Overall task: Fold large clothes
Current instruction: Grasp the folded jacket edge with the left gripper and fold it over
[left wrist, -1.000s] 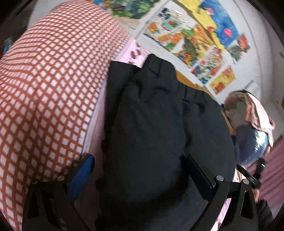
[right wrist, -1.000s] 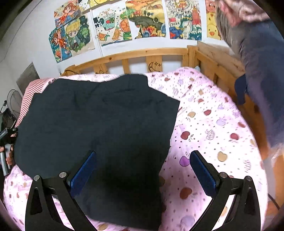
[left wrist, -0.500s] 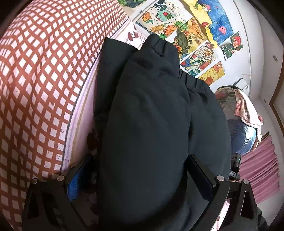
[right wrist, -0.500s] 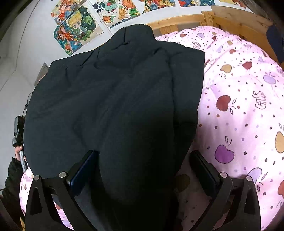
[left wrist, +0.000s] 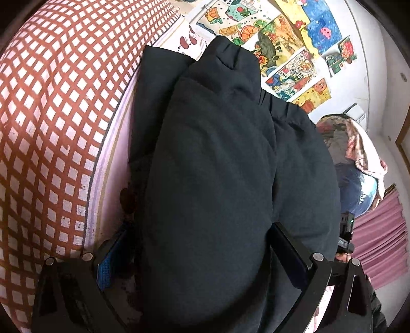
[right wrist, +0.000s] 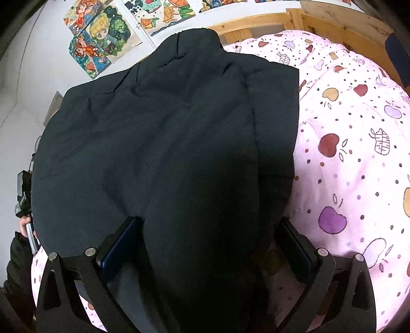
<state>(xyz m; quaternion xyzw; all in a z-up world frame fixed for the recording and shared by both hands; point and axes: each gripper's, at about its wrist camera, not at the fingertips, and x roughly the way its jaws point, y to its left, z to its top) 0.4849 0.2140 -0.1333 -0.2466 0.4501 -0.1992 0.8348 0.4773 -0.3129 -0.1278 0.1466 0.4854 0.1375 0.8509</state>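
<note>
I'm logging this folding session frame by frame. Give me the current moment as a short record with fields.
garment: dark garment, spread on the bed
surface: pink fruit-print bedding
beside garment: red checked pillow
left gripper: open, fingers straddling the garment's edge
right gripper: open, fingers straddling the garment's edge
background: wooden bed frame, drawings on wall
</note>
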